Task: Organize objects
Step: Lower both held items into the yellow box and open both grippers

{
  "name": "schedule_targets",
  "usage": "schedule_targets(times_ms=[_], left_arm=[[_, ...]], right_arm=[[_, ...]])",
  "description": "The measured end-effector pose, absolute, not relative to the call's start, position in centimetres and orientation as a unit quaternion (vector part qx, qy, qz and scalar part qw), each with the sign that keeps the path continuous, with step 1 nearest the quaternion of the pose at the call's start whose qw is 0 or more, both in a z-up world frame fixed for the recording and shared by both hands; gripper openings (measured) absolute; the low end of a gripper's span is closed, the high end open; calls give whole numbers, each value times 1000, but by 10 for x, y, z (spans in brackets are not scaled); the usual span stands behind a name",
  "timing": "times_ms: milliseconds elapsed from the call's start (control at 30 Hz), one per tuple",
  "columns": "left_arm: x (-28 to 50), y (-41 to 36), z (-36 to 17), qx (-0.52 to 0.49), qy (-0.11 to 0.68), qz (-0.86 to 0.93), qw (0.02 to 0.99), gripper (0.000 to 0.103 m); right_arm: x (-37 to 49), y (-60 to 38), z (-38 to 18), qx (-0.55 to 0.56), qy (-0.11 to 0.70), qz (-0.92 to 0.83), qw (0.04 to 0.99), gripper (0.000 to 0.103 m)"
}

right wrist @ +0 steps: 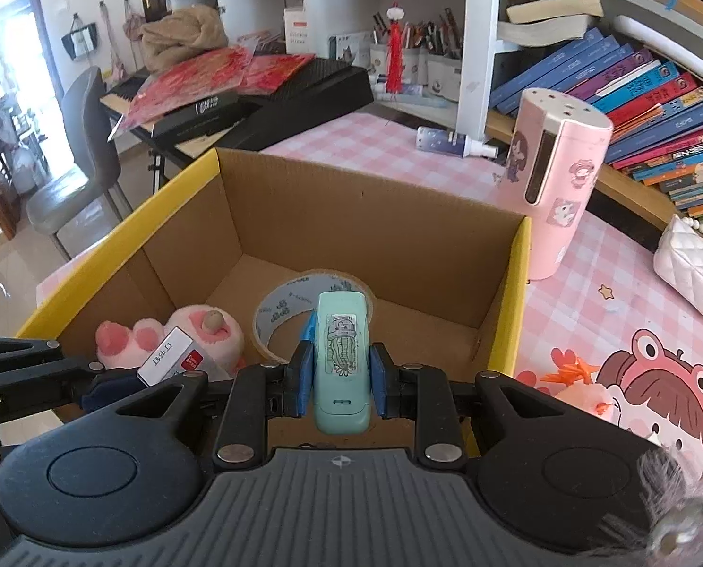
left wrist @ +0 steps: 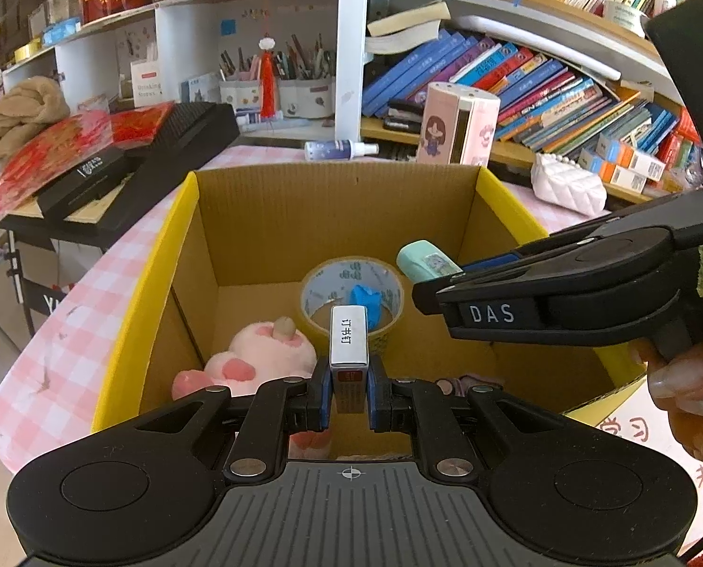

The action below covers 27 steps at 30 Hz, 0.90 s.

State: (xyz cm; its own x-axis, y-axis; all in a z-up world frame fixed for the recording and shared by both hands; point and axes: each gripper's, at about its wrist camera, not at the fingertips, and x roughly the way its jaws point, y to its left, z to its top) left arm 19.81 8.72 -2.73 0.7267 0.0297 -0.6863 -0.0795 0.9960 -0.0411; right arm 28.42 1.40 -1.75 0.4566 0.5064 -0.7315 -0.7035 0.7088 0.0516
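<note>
Staple box (left wrist: 348, 346) — silvery, slim — in left tongs (left wrist: 348, 394); mint stapler (right wrist: 342, 359) in right tongs (right wrist: 342, 380).

A cardboard box (right wrist: 276, 217) stood open on the worktop (right wrist: 578, 283). Inside it, a plush toy (right wrist: 186, 330) lay near the left wall, with a tape roll (right wrist: 285, 302) just to its right. Over the box, the left tool (left wrist: 349, 397) held a staple box (left wrist: 349, 340), and the right tool (right wrist: 342, 378) held a stapler (right wrist: 342, 354). A canister (right wrist: 559, 179) stood right of the box, bookshelves (right wrist: 635, 94) behind it.
</note>
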Motion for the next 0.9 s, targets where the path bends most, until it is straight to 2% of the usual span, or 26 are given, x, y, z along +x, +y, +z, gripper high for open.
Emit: schedule_targets(times_ms=[900], left_arm=[[206,91,-35,-48,382,25,923,15]], right_arm=[[298,34,-36,-175,418,375,809,23]])
